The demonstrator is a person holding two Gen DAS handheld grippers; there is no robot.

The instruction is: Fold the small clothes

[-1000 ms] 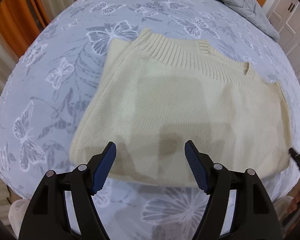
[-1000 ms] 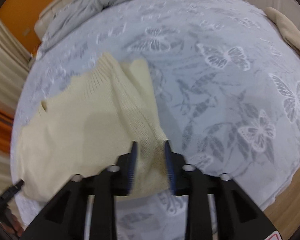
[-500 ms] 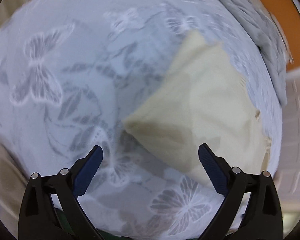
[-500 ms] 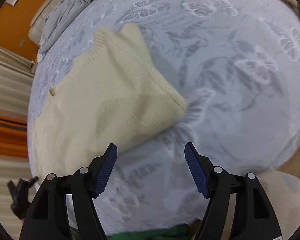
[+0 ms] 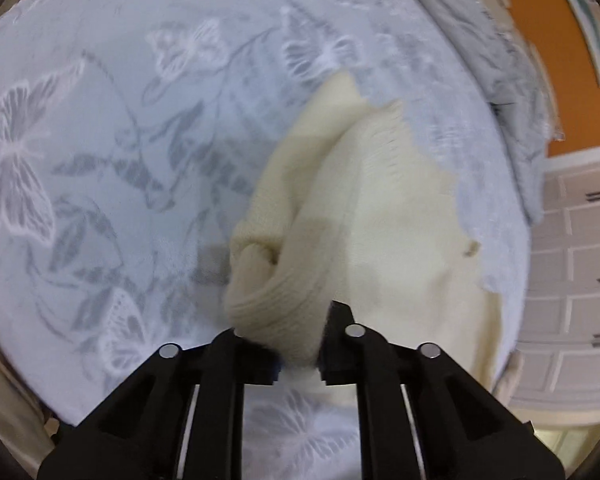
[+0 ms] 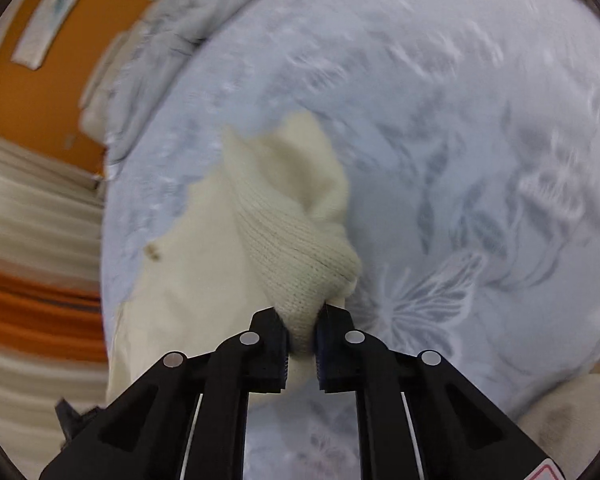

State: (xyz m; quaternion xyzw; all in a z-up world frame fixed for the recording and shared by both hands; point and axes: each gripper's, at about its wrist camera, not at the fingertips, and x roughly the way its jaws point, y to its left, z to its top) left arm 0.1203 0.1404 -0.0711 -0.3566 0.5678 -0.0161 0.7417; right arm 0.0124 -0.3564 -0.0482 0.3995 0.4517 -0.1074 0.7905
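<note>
A cream knitted sweater lies on a bed with a pale blue butterfly-print cover. My left gripper is shut on the sweater's near left corner, which bunches up between the jaws. In the right wrist view my right gripper is shut on the sweater's near right corner, lifted into a ridge above the cover. Both views are blurred by motion.
A crumpled grey duvet lies at the far end of the bed, also seen in the right wrist view. An orange wall and white cabinet doors stand beyond. Beige cloth lies at the bed's near right edge.
Half a second ago both grippers were open above the bed near the sweater's corners. Now each has closed on a corner and the fabric is pulled up.
</note>
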